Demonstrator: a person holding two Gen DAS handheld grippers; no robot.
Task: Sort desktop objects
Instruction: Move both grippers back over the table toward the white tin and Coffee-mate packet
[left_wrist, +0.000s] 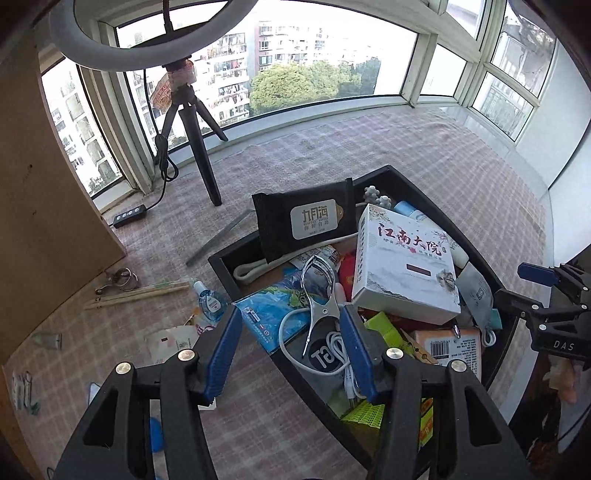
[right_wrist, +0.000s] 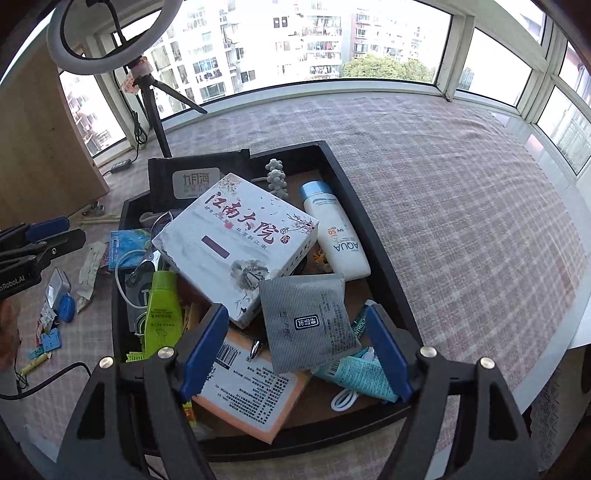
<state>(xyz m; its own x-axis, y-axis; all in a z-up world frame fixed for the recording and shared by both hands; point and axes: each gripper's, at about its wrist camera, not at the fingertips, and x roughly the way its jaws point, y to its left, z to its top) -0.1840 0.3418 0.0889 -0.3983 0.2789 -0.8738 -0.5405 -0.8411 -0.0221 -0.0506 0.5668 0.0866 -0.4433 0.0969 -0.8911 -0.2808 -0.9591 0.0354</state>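
Since the left gripper (left_wrist: 290, 350) and right gripper (right_wrist: 295, 347) both stand spread and empty, pinch the thin, limp grey sachet (right_wrist: 306, 317) at its 6 o'clock edge.

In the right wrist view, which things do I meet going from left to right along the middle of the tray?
Green bottle → white box → grey sachet → white sunscreen bottle → tray's right wall.

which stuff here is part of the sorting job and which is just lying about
Part of the job:
- black tray
- white printed box
- grey sachet
- sunscreen bottle
- metal clip
- chopsticks, not in the tray

Just lying about:
- ring light on its tripod
- checked cloth
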